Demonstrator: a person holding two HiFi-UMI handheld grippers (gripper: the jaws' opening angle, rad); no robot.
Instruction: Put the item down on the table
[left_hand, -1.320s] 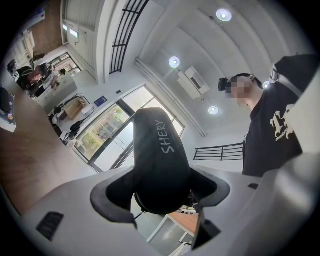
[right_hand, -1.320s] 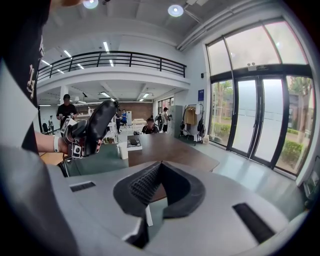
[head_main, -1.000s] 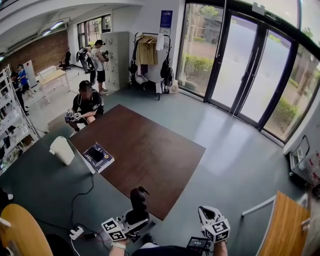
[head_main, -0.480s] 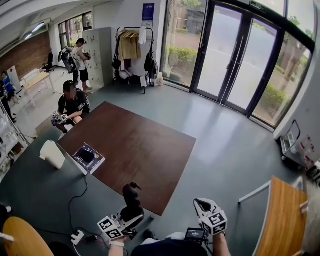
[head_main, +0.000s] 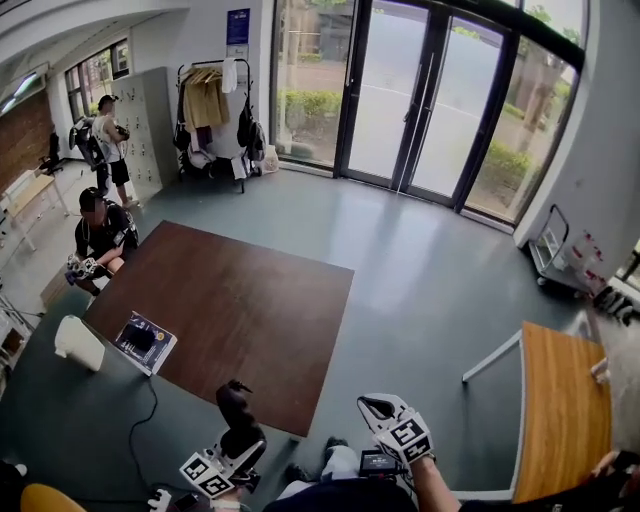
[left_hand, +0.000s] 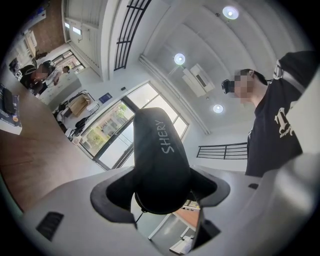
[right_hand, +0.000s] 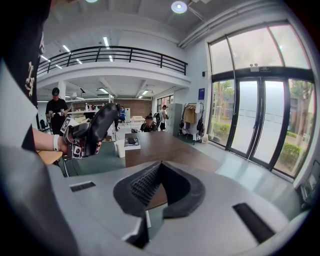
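Note:
In the head view my left gripper (head_main: 243, 442) is shut on a black, elongated item (head_main: 236, 404) that stands up out of its jaws, over the floor just short of the brown table's (head_main: 240, 300) near corner. Through the left gripper view the item (left_hand: 160, 155) fills the middle, printed "SHERY", wedged between both jaws of the left gripper (left_hand: 161, 195). My right gripper (head_main: 374, 407) hangs beside it to the right, shut and empty; its jaws meet at the tip in the right gripper view (right_hand: 159, 167), which also catches the held item (right_hand: 100, 125).
An open box (head_main: 145, 342) with a dark object lies on the table's left edge, a white object (head_main: 78, 343) beside it. A person (head_main: 98, 235) crouches at the far left corner. A wooden table (head_main: 565, 420) stands at the right, glass doors (head_main: 400, 100) behind.
The head view has swung to the right, so the table and people slid left. Both grippers sit slightly lower and further left in view. The left gripper's hold on the black item is unchanged.

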